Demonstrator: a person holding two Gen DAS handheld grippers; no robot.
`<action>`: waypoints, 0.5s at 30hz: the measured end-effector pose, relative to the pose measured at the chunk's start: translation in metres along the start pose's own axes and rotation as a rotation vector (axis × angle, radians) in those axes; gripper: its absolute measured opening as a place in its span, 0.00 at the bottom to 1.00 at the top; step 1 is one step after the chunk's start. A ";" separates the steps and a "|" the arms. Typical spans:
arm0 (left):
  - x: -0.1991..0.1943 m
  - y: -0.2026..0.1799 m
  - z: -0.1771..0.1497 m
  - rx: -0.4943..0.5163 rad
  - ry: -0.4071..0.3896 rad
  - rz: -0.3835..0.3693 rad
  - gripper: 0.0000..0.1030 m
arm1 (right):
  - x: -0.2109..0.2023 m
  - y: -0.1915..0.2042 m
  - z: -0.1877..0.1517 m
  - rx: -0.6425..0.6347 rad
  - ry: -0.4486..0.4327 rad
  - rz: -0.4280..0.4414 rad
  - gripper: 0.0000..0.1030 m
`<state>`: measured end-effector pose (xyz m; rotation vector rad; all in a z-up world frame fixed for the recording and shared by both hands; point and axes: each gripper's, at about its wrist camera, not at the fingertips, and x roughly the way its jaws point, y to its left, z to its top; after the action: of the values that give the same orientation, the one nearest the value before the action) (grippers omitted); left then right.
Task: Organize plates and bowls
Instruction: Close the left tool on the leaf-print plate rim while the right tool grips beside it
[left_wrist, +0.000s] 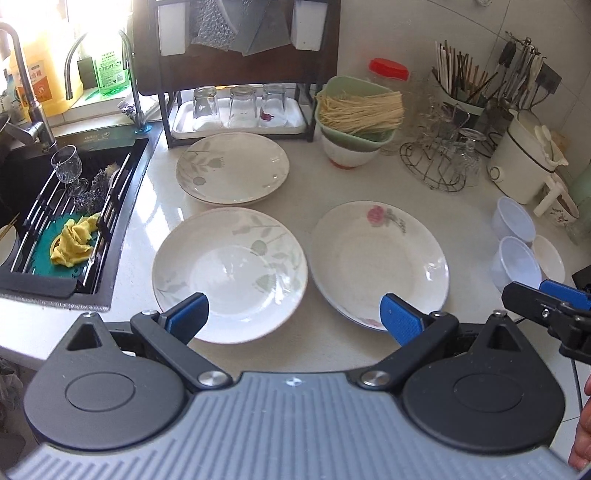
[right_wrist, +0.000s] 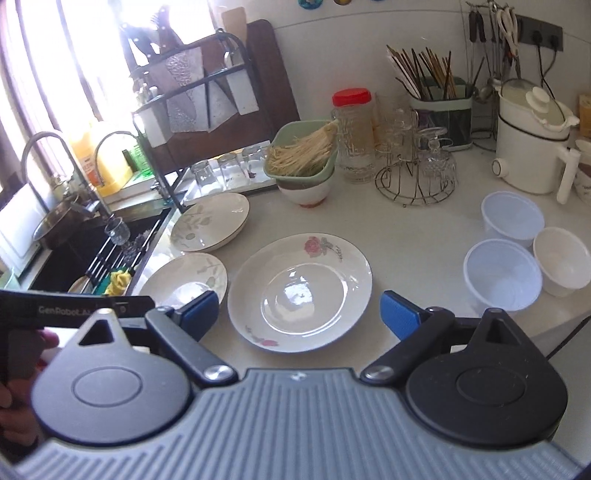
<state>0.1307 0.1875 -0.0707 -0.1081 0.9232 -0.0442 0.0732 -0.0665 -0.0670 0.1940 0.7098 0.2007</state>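
Your left gripper (left_wrist: 293, 319) hangs above the near edge of the white stone counter (left_wrist: 325, 177) with its blue-padded jaws wide apart and nothing between them. Just ahead of it lies a round white plate with a pale green leaf pattern (left_wrist: 229, 274), flat on the counter. Beside that, to the right and almost touching it, sits a round white plate with a pink rose print (left_wrist: 380, 258). Farther back, near the dark wooden dish rack (left_wrist: 236, 74), a small stack of leaf-pattern plates (left_wrist: 232, 168) rests on the counter.

Your right gripper (right_wrist: 299, 314) is likewise spread wide and holds nothing; it hovers over the near rim of the rose plate (right_wrist: 300, 291). To the right of that plate stand two translucent plastic bowls (right_wrist: 502, 275) and a small white ceramic bowl (right_wrist: 563, 260), close together. At the back, a pale green basin of dry noodles (right_wrist: 304, 155) sits on top of a white bowl with a red base (right_wrist: 304, 192). The black sink (left_wrist: 44, 221) lies to the left
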 end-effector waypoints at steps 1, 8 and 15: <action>0.004 0.006 0.004 0.011 0.003 -0.005 0.98 | 0.006 0.003 0.000 0.016 0.007 -0.004 0.83; 0.036 0.052 0.034 0.087 0.009 -0.027 0.98 | 0.046 0.038 -0.002 0.088 0.037 -0.020 0.79; 0.067 0.108 0.066 -0.023 0.028 -0.025 0.98 | 0.074 0.061 -0.001 0.170 0.089 0.001 0.77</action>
<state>0.2226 0.2940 -0.0967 -0.1407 0.9502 -0.0582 0.1208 0.0112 -0.0990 0.3494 0.8155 0.1504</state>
